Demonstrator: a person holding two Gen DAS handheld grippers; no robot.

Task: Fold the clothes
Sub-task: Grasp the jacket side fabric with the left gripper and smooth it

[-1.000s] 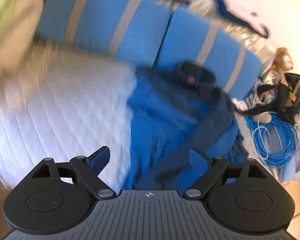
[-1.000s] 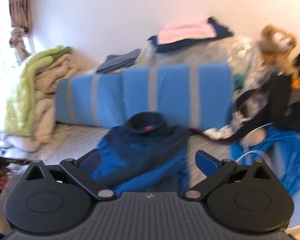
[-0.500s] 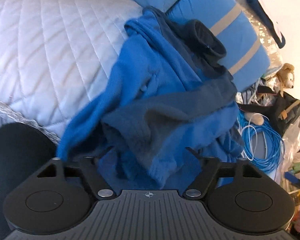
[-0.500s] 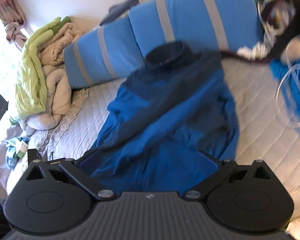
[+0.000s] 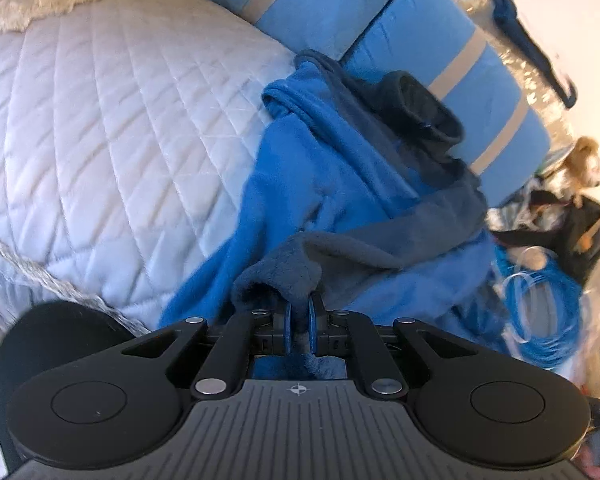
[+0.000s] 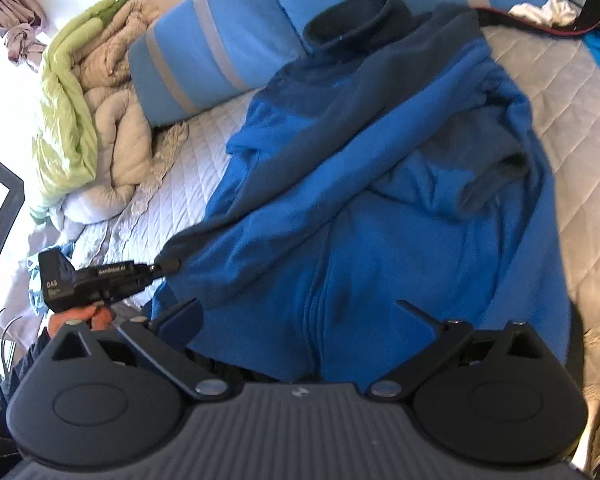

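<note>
While the left gripper (image 5: 299, 326) pinched the dark cuff (image 5: 278, 280) of a sleeve at the near left edge of the quilted bed (image 5: 100, 128), the right gripper (image 6: 300, 316) hung spread and empty over the hem. The blue fleece jacket (image 6: 380, 200) lay rumpled, its long axis running from the hem beneath those jaws to the dark collar (image 6: 354, 16) against the striped cushions (image 6: 204, 52).
</note>
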